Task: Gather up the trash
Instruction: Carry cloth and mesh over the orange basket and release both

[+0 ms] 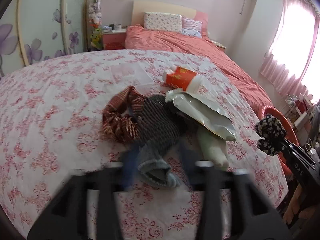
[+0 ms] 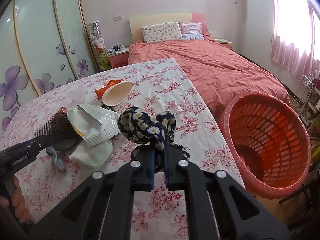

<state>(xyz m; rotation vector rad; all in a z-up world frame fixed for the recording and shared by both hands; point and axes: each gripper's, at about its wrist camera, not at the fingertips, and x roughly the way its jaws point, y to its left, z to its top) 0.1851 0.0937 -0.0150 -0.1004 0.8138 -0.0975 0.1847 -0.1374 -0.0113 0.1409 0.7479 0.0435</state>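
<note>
Floral-clothed table (image 2: 164, 84), coral bed (image 2: 220, 68) beyond — left claw (image 1: 158, 158) released, right claw (image 2: 159, 150) grasping scrunchie (image 2: 146, 126)

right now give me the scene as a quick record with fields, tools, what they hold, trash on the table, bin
left tool: open, blurred, over the grey sock, not gripping it
right tool: shut on the daisy-print cloth, lifted above the table
table: pink floral cover
trash on table: silver snack bag, crushed red paper cup
other items: dark ribbed sock, red-brown scrunchie, pale green sock
bin: red basket with liner, on the floor off the table's right edge
</note>
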